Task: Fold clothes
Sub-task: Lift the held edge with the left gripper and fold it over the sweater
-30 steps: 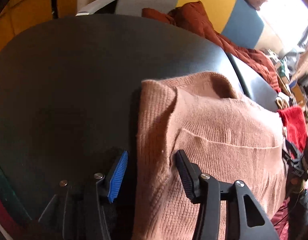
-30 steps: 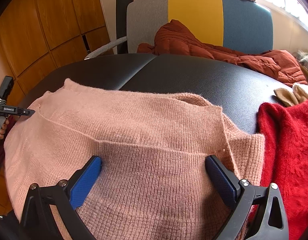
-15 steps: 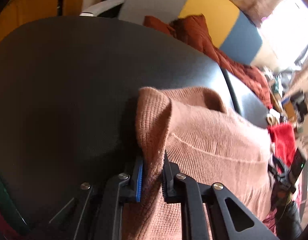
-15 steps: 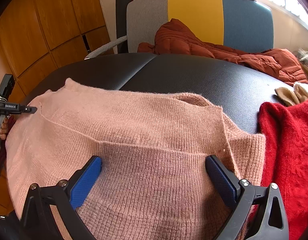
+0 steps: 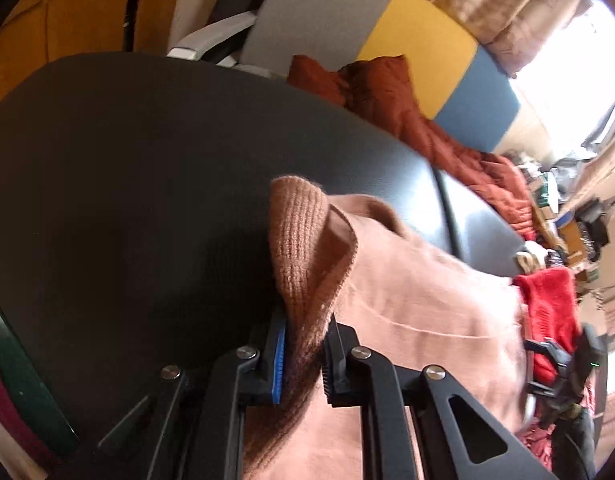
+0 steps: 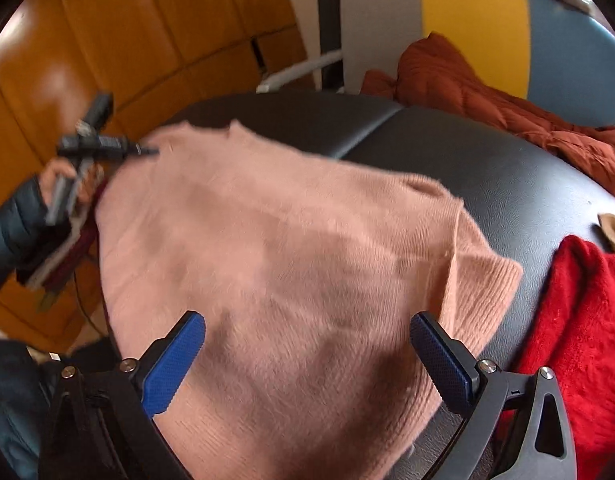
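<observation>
The pink sweater [image 6: 291, 248] is a soft, limp knit, light enough to lift by one edge but sure to sag and stretch wherever it is not supported. It looks fuzzy rather than slippery, so ribbed pads should bite well. The best places to hold it appear to be the thick ribbed hems and cuffs, where the fabric is doubled and will not pull thin.

The sweater lies spread across the black tabletop [image 6: 507, 168], its far edge toward the striped chair [image 6: 475, 28], with a red garment [image 6: 579, 320] just beside it on the side away from the wooden wall.

The left gripper [image 5: 303, 354] has just been closing, and a bunched fold of the sweater's ribbed edge [image 5: 299, 240] stands between its jaws, pinched tight. That pinched edge rises clear of the tabletop, while the rest of the sweater hangs and drapes away from it.

The right gripper [image 6: 307, 360] has its jaws spread wide, with the near part of the sweater lying between and below them. The pads do not press on the knit. A ribbed cuff or hem [image 6: 487, 292] lies just outside one pad, on the side toward the red garment, and would probably make a sound second hold.
</observation>
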